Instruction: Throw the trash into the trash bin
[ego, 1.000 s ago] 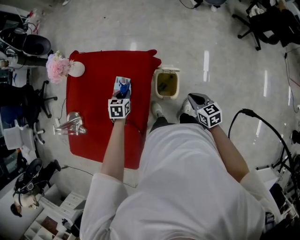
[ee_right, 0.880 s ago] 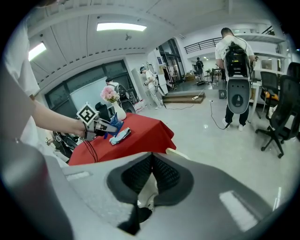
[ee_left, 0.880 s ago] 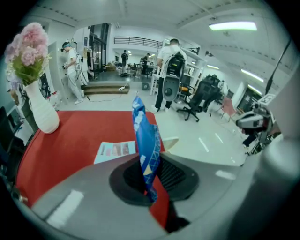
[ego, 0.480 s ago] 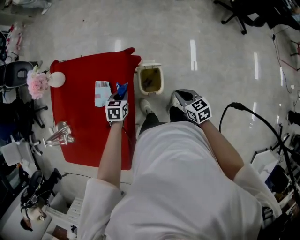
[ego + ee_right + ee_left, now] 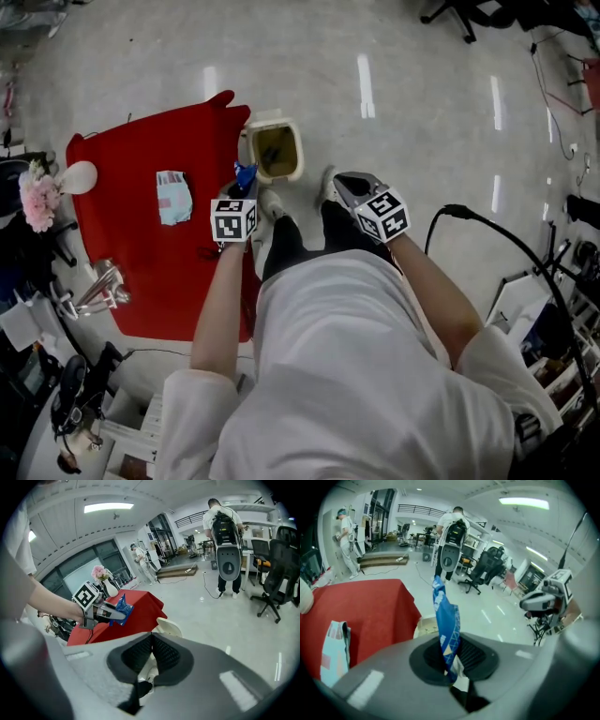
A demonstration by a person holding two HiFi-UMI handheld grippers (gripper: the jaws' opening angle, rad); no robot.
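Observation:
A blue snack wrapper stands upright between the pads of my left gripper, which is shut on it. In the head view that gripper holds the wrapper at the right edge of the red table, just left of the open cream trash bin. The right gripper view shows the wrapper above the bin's lid. My right gripper hangs over the floor to the right of the bin, shut with nothing in it. A pale blue and pink packet lies on the table.
A white vase of pink flowers stands at the table's left edge, a clear glass piece near its front. My shoes are beside the bin. A black cable crosses the floor on the right. People and office chairs are far off.
My left gripper has carried the blue wrapper rightward from over the packet on the table to the table's edge beside the bin. The right gripper has shifted slightly and stays shut.

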